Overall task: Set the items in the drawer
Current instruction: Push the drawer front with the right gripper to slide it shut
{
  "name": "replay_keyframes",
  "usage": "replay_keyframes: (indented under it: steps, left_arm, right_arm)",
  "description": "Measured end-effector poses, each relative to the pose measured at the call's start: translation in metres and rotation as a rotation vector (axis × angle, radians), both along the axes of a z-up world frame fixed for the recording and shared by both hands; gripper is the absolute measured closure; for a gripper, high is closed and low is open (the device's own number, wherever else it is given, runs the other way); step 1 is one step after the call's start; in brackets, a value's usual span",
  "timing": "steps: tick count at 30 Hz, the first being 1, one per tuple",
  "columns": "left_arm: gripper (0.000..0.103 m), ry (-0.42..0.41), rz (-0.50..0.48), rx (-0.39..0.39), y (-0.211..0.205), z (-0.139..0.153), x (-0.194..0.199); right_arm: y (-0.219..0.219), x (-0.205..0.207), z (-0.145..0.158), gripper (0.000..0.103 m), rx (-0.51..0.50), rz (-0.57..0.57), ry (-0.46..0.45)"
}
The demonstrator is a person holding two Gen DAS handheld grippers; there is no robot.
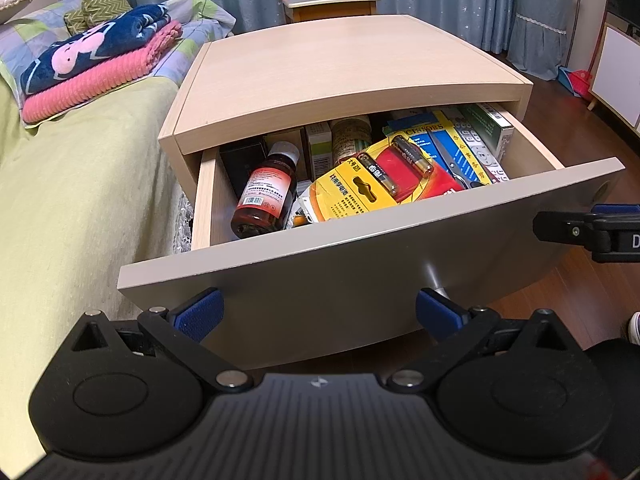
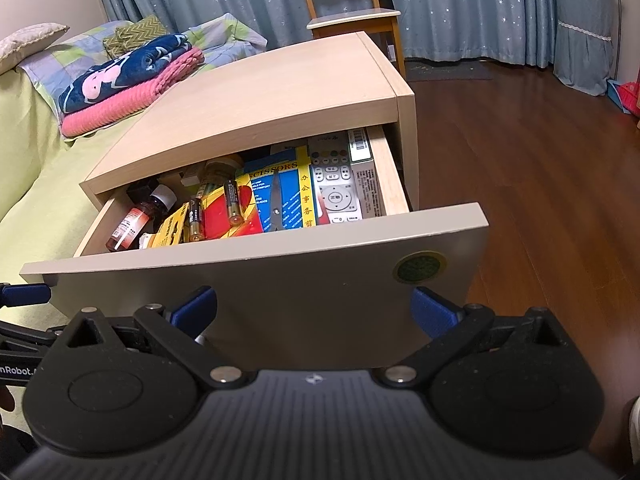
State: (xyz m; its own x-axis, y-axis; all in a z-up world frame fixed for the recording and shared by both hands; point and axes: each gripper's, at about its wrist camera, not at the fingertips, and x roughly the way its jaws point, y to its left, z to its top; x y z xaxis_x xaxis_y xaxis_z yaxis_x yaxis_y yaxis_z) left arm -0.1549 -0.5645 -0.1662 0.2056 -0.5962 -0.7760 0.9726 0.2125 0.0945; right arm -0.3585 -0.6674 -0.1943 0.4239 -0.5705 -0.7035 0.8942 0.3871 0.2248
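Already the drawer stands pulled out at frame centre, packed: a glossy amber bottle, a yellow-carded battery pack, boxed scissors, a white remote. Loading looks finished; closing probably comes next, needing a square push on its smooth curved front. Left gripper and right gripper both gape wide, empty, before that panel.

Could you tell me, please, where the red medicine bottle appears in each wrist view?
Left wrist view: the red medicine bottle lies left of centre, in the drawer's left end.
Right wrist view: it sits far left, same drawer end.
Shared landmark: the yellow battery pack, lying just right of the bottle in both.
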Motion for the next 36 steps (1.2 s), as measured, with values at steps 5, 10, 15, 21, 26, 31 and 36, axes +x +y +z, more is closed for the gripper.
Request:
replay_keyframes:
  steps: [5, 10, 15, 21, 26, 31, 36]
  left_arm:
    - [0.001, -0.001, 0.0, 0.001, -0.001, -0.001, 0.0]
    - [0.001, 0.002, -0.001, 0.002, -0.002, -0.001, 0.0]
    - [0.001, 0.008, 0.001, 0.0, -0.003, 0.0, 0.002]
    - [0.001, 0.005, 0.001, 0.0, -0.003, -0.001, 0.001]
    - [0.001, 0.004, 0.003, 0.0, -0.006, -0.001, 0.001]
    - [0.001, 0.005, 0.005, 0.002, -0.007, -0.002, 0.002]
    - [0.001, 0.006, 0.007, -0.001, -0.007, -0.002, 0.002]
  right_arm:
    - [-0.002, 0.001, 0.0, 0.001, -0.002, 0.002, 0.005]
    - [-0.003, 0.003, -0.001, 0.001, -0.004, 0.003, 0.01]
    - [-0.005, 0.004, -0.001, 0.001, -0.006, 0.005, 0.014]
    - [-0.007, 0.006, -0.001, 0.001, -0.008, 0.007, 0.02]
    - [-0.008, 0.007, -0.002, 0.001, -0.01, 0.008, 0.025]
    - [-0.01, 0.008, -0.002, 0.001, -0.013, 0.01, 0.03]
    - [-0.01, 0.009, -0.002, 0.001, -0.013, 0.011, 0.032]
